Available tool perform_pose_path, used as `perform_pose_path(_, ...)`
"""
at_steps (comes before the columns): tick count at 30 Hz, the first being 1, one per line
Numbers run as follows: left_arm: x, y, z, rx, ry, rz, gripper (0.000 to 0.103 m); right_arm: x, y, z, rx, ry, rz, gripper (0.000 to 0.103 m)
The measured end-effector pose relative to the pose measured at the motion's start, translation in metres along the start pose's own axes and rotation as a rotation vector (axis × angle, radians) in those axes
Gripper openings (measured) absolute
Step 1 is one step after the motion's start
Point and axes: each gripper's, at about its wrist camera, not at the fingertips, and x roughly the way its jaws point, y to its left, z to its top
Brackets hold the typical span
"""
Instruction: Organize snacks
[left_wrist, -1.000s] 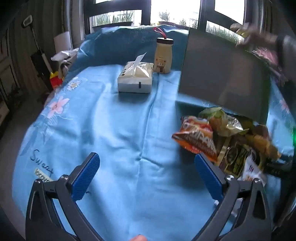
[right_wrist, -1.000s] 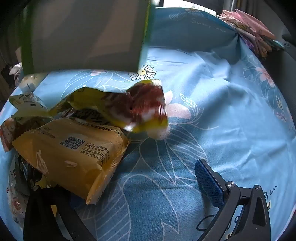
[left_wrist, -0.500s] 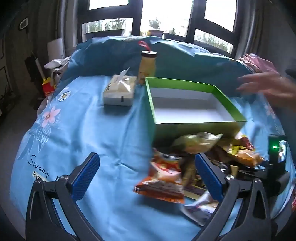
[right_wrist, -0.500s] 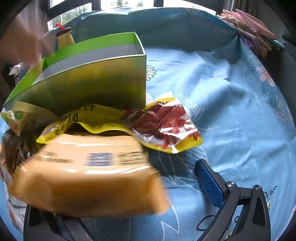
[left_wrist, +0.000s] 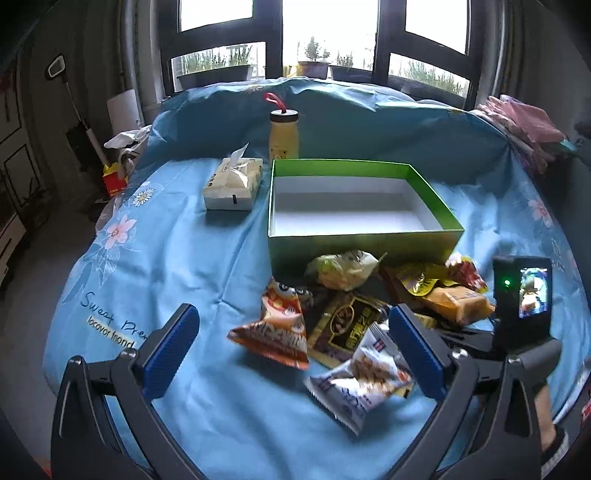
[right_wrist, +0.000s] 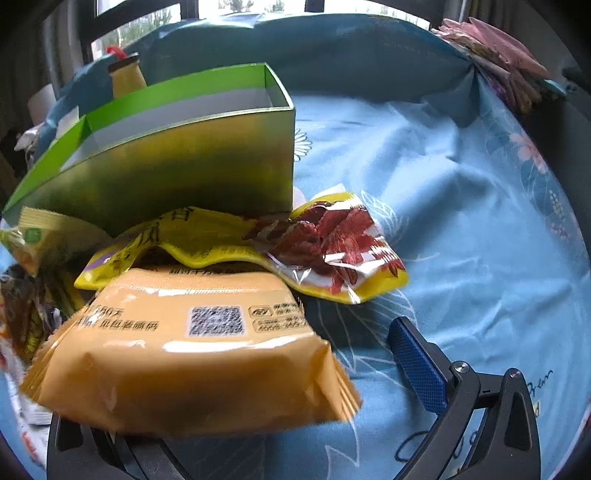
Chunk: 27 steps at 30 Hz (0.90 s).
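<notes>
Green cardboard box (left_wrist: 364, 236) sits empty; the snacks (left_wrist: 354, 317) lie heaped against its near wall. My left gripper (left_wrist: 293, 347) hangs with jaws apart; my right gripper's (right_wrist: 236, 373) grip I cannot tell. Sorting hasn't begun, so next I must pinch one packet.

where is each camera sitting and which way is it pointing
Left wrist: on the left gripper, raised over the blue cloth, looking toward the windows at the empty green box and the snack pile; both jaws show, spread wide.
Right wrist: on the right gripper, low by the pile, facing the orange packet; only its right jaw shows.
Shared: box, orange packet, yellow bottle.
</notes>
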Motion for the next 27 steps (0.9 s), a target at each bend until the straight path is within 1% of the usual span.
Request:
perform_pose_path(2, -0.006, 0.000, -0.001, 0.008, -0.008, 0.006, 0.103, -0.021, 0.002, -0.009, -0.032, -0.010, -0.005, 0.103)
perform_pose_path(5, -0.014, 0.001, -0.005, 0.019, -0.015, 0.022, 0.103, -0.071, 0.001, -0.025, -0.049, -0.086, 0.054, 0.103)
perform_pose_path(7, -0.018, 0.004, -0.007, 0.025, -0.023, 0.034, 0.103, -0.100, 0.004, -0.032, -0.077, -0.115, 0.063, 0.103)
perform_pose_path(10, -0.022, 0.008, -0.008, 0.024, -0.027, 0.048, 0.103, -0.129, 0.014, -0.035, -0.111, -0.157, 0.119, 0.103)
perform_pose_path(14, -0.028, 0.014, -0.009, 0.007, -0.027, 0.044, 0.103, -0.147, 0.025, -0.031, -0.111, -0.178, 0.154, 0.103)
perform_pose_path(18, -0.035, 0.017, -0.013, 0.009, -0.036, 0.051, 0.103, -0.157, 0.033, -0.035, -0.127, -0.197, 0.137, 0.103)
perform_pose_path(21, -0.033, 0.020, -0.018, 0.007, -0.017, 0.048, 0.103, -0.163, 0.034, -0.039, -0.117, -0.194, 0.140, 0.103)
perform_pose_path(23, -0.031, 0.020, -0.020, 0.011, -0.003, 0.047, 0.103, -0.167, 0.034, -0.040, -0.115, -0.210, 0.133, 0.103)
perform_pose_path(27, -0.028, 0.013, -0.018, 0.029, -0.001, 0.048, 0.103, -0.172, 0.030, -0.039, -0.098, -0.229, 0.132, 0.103)
